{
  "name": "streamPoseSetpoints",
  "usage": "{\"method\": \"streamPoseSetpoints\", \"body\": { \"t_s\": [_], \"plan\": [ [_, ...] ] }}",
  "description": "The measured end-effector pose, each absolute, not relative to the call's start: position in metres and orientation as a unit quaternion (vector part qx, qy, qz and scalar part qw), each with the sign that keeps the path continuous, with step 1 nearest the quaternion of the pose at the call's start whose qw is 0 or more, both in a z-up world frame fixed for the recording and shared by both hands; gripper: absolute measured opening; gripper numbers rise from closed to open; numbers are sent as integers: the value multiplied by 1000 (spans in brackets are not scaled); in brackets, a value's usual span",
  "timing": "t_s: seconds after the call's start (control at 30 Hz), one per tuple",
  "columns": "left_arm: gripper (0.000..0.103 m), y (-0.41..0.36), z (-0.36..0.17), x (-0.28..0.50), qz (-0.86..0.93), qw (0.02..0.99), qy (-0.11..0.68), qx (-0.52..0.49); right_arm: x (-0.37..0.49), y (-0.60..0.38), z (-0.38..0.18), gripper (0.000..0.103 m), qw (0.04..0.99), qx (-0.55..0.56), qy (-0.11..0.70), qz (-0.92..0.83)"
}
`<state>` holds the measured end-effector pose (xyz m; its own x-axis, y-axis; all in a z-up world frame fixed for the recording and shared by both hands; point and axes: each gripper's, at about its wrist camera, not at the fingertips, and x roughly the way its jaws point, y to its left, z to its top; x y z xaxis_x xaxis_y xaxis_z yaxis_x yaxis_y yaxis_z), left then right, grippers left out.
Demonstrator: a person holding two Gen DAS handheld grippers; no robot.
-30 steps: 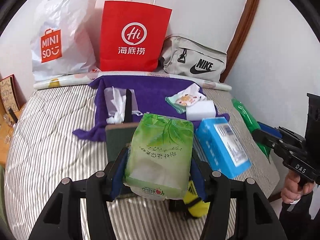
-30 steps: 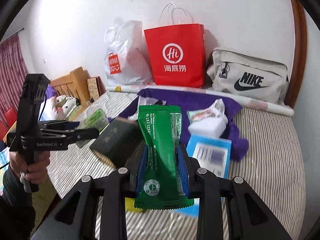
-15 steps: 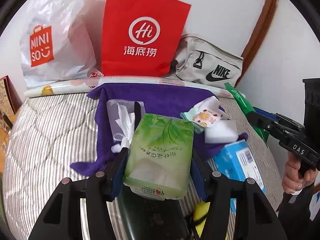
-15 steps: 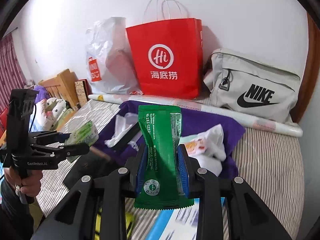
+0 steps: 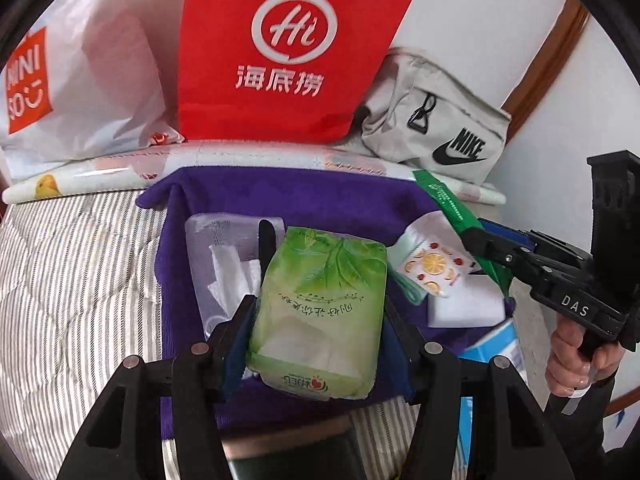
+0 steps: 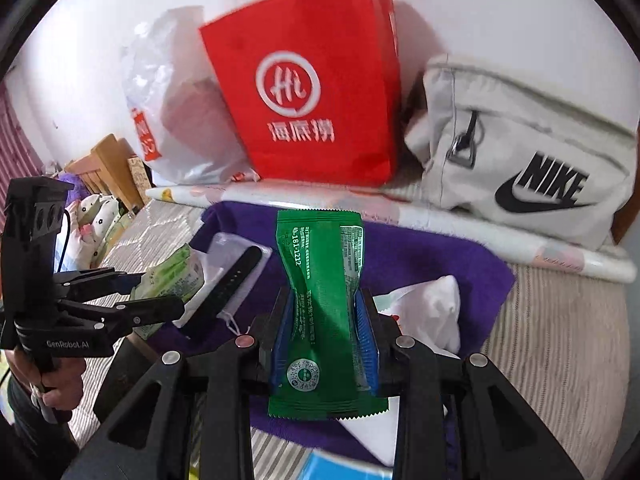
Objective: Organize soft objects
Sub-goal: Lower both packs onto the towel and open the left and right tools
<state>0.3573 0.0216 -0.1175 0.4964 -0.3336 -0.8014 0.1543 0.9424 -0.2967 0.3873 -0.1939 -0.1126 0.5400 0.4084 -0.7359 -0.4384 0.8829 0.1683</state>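
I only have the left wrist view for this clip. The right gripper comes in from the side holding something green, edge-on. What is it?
Observer: A flat dark green sachet with a serrated bottom edge, printed with small text and a round seal; the right gripper is pinching it at its waist.
Operator: Is there anything beside the bed past my left gripper?
Observer: Yes, the right wrist view shows a wooden bed frame with plush toys next to it.
Operator: Does the red paper bag have handles? My view cuts off its top.
Observer: It has thin white handles, blurred, rising above its top edge.
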Motion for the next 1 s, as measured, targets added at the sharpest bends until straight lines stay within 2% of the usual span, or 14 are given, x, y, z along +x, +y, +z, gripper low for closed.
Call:
{"method": "streamPoseSetpoints", "body": {
  "t_s": [0.4,0.7,0.77,0.83,0.9,1.0],
  "plan": [
    [56,20,-144,382,-133,842,517,-80,419,-181,-156,32,855,-30,466,226],
    [57,17,-150,387,-131,834,530,-79,421,-181,-161,36,850,-34,477,223],
    [59,15,-150,387,-131,833,532,-78,419,-182,-160,39,848,-31,476,229],
    [69,15,-148,386,-135,836,525,-88,419,-183,-159,44,845,-28,479,236],
    [73,17,-145,384,-146,837,517,-107,418,-184,-158,50,843,-25,480,241],
    [73,18,-139,379,-141,840,514,-103,412,-186,-154,52,848,-24,472,239]
  ]
}}
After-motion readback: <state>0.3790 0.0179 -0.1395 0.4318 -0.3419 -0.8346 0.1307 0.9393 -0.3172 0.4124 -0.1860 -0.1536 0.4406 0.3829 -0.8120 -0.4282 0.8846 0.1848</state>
